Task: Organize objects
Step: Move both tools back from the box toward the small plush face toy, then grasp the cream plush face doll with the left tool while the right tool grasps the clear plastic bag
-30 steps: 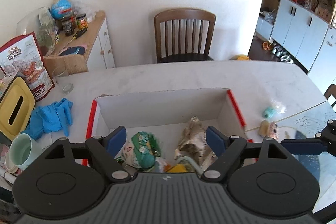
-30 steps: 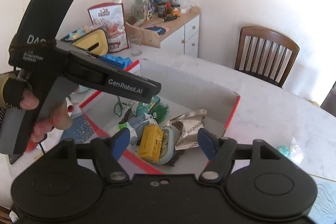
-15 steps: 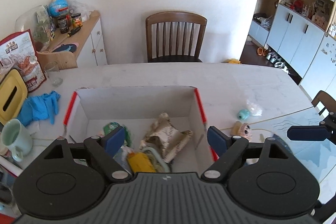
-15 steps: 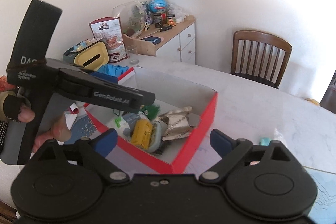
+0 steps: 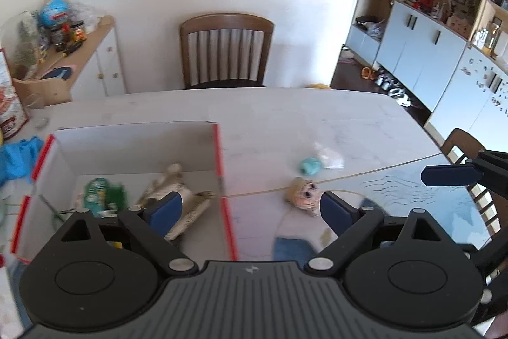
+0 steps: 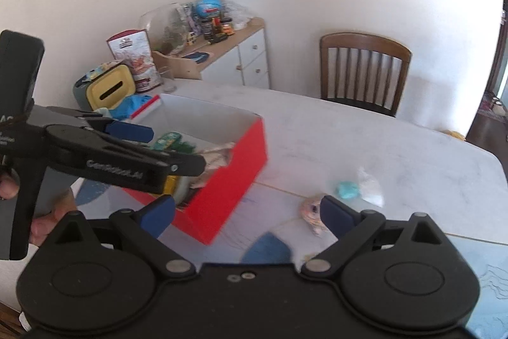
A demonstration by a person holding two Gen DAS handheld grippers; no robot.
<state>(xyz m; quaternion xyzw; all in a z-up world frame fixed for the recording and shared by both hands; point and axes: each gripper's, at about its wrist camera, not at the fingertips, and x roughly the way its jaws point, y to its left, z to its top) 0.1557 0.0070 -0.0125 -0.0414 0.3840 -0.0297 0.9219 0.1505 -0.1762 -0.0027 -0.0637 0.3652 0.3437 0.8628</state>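
A red-and-white box (image 5: 219, 154) (image 6: 228, 189) stands on the pale table, left of centre, holding a green packet (image 5: 98, 189), a crumpled beige wrapper (image 5: 177, 180) and other items. To its right lie a small pink toy (image 5: 304, 193) (image 6: 312, 212), a teal lump (image 5: 309, 165) (image 6: 347, 189) and a clear bag (image 5: 328, 154). My left gripper (image 5: 250, 208) straddles the box's right wall, jaws opening, nothing between them. My right gripper (image 6: 247, 212) hangs over the table between box and toy, jaws opening, empty. A hand holds the left gripper.
A wooden chair (image 5: 225, 50) stands at the table's far side. A cluttered sideboard (image 5: 85, 53) is at the back left. Blue gloves (image 5: 16, 158), a yellow-lidded container (image 6: 108, 88) and a snack bag (image 6: 133, 59) sit left of the box. A blue-patterned mat (image 5: 412, 196) covers the table's right.
Both grippers have moved right, so the box has slid leftward in both views and the toy and teal lump have come to the front. Both pairs of jaws stand wider.
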